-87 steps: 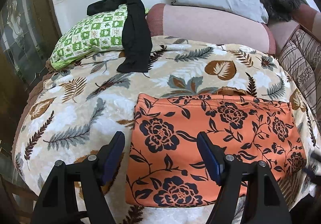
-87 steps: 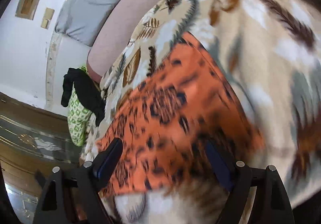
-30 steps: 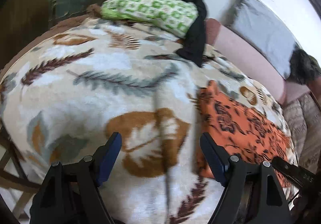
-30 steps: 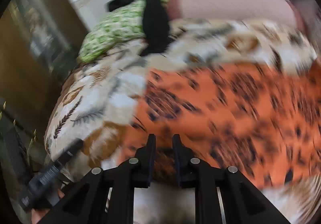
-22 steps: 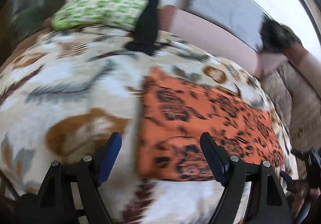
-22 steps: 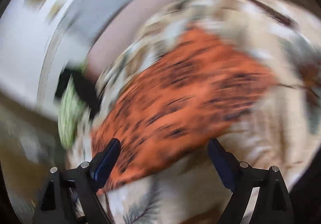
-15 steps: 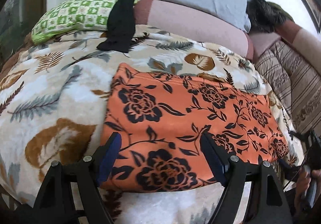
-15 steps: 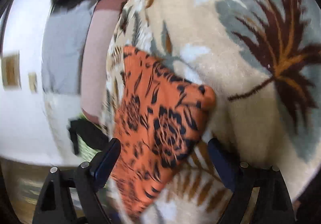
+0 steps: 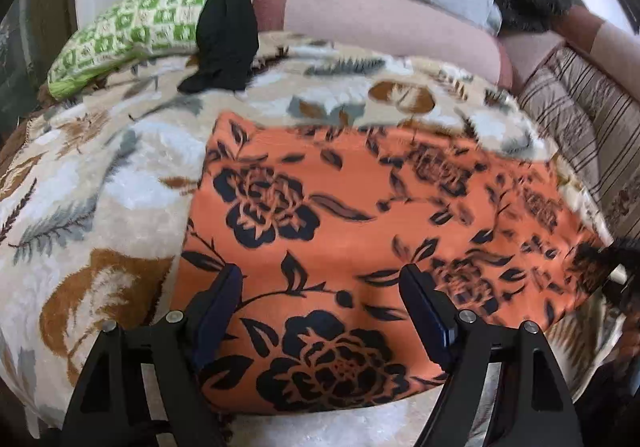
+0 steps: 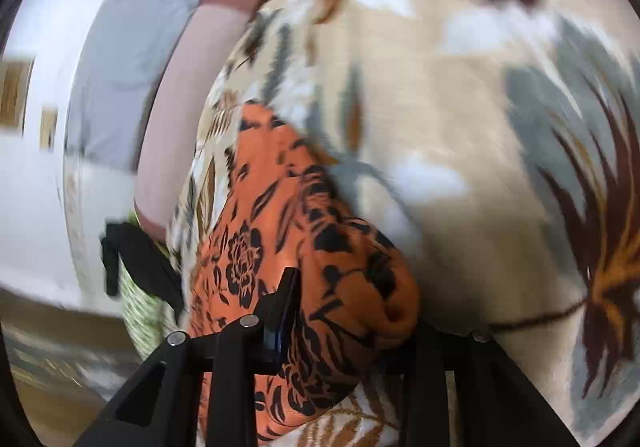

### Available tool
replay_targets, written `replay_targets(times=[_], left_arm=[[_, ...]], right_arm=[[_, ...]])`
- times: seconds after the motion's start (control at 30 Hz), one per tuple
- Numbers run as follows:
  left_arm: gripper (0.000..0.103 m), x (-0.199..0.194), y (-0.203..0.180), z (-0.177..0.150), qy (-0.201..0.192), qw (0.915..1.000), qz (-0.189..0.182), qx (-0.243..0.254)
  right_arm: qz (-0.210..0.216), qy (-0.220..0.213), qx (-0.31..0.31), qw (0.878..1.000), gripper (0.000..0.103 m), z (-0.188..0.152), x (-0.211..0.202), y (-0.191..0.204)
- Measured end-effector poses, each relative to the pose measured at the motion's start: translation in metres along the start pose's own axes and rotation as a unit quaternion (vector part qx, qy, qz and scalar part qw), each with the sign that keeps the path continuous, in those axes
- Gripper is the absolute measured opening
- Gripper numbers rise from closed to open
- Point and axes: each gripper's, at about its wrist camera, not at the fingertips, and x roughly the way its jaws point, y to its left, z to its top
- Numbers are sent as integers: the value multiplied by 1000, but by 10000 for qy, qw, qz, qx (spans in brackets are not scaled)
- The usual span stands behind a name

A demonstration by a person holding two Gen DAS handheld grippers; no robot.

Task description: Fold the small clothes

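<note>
Right wrist view: right hand-held gripper (image 10: 352,311) has gone from wide open half a second ago to clamped on the right-hand end of the orange floral garment (image 10: 288,255). Cloth bunches into a rounded lump between the fingers; only the left finger (image 10: 282,307) shows, the other is hidden behind the fold. My read: the grab for the next fold is made, and the lift-and-carry across comes next.

Left wrist view: left hand-held gripper (image 9: 320,307) stays wide open, holding nothing. It has shifted slightly; the garment's near edge (image 9: 320,399) now runs between its fingers, near-left corner just beside the left finger (image 9: 218,307). Can't tell whether the fingers touch the cloth or hover above it.

Garment (image 9: 360,231) lies flat as a wide rectangle on the leaf-print blanket (image 9: 100,187) covering the bed, long side facing this camera. The right gripper (image 9: 612,267) is barely visible at the garment's far right end, blurred.

Beyond it, well apart: black garment (image 9: 224,27) draped over a green checked pillow (image 9: 132,31), not yet handled.

Risk, as I judge it: a one-sided grab may drag the whole piece unless the left end gets pinned.
</note>
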Motion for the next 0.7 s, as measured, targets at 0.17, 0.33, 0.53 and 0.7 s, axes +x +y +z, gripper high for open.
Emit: replay_targets(times=[0.17, 0.33, 0.53, 0.7], left_arm=[[81, -10, 21, 1, -214, 9988, -179, -409], [81, -42, 66, -3, -605, 9931, -141, -995], [81, -73, 149, -27, -815, 9765, 242, -1978], [81, -76, 170, -42, -638, 9712, 104, -2292]], right_arm=[[-351, -264, -1964, 9795, 13, -16, -22, 124], [-287, -360, -3846, 9220, 13, -101, -19, 252], [-4, 297, -4978, 8668, 13, -229, 40, 303], [-149, 1436, -5007, 8535, 20, -280, 121, 272]])
